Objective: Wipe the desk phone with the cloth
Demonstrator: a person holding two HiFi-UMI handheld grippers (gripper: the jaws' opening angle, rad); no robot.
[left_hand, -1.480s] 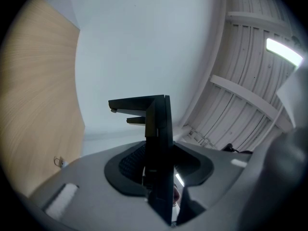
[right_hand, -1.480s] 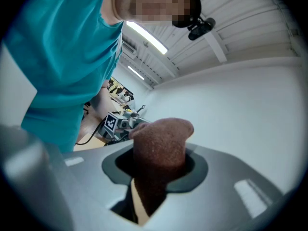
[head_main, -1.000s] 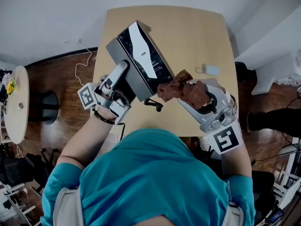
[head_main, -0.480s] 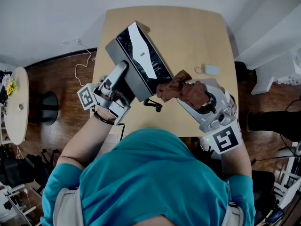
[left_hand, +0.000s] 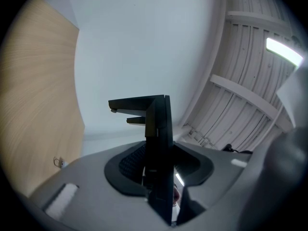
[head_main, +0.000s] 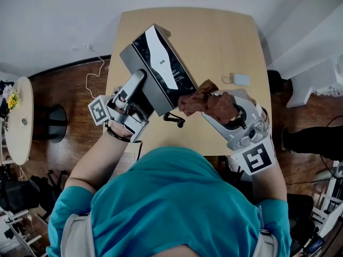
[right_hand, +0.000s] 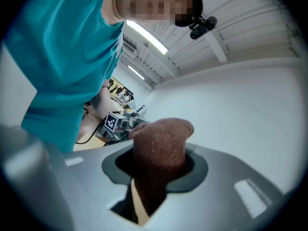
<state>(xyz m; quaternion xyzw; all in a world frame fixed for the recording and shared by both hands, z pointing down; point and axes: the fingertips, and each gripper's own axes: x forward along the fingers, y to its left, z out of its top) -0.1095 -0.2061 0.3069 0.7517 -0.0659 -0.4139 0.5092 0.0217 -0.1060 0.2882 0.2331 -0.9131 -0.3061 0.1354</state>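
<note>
Wiping step in hand. Left claw is clamped on the near end of the desk phone, holding it tilted above the worktop. Right claw grips the bunched brown cloth, seemingly touching the phone's near corner. Next move likely: drag the cloth up the phone's face while holding the phone steady.

Over the table, the cloth sits right of the desk phone.

we see a light wooden worktop against a white wall, dark wood floor beside its left edge, a small round table beyond, a strip light overhead.
</note>
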